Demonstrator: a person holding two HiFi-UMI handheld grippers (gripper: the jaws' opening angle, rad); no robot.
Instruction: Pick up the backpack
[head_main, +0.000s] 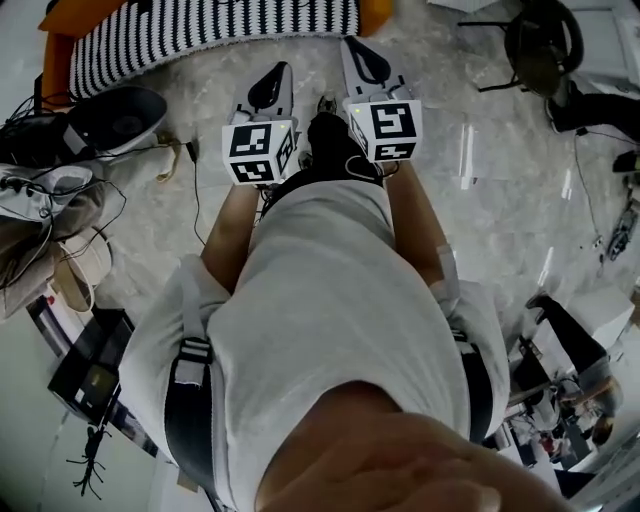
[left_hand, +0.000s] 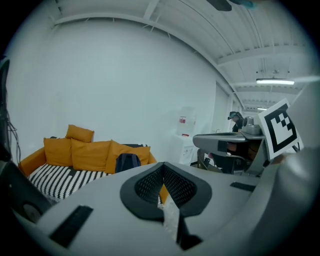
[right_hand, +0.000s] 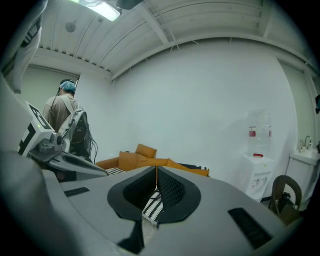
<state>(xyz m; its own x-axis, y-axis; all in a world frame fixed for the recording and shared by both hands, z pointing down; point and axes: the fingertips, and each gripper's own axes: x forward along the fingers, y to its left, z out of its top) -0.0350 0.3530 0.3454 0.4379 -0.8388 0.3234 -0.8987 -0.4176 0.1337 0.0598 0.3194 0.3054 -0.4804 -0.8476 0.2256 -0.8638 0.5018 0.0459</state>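
The backpack (left_hand: 127, 162) is dark blue and stands upright on an orange sofa (left_hand: 90, 155), leaning on the back cushions some way ahead of me. The sofa's black-and-white striped seat (head_main: 215, 30) shows at the top edge of the head view. My left gripper (head_main: 277, 75) and right gripper (head_main: 357, 50) are held side by side in front of the person's body, pointing toward the sofa. Both are shut with nothing between the jaws. The left gripper (left_hand: 163, 165) points just right of the backpack. The right gripper (right_hand: 156, 170) lines up with the sofa's striped seat.
A water dispenser (right_hand: 259, 150) stands by the wall right of the sofa. Another person (right_hand: 62, 107) stands at the left by equipment. Bags and cables (head_main: 60, 170) lie on the floor to the left, a chair (head_main: 540, 40) at the far right.
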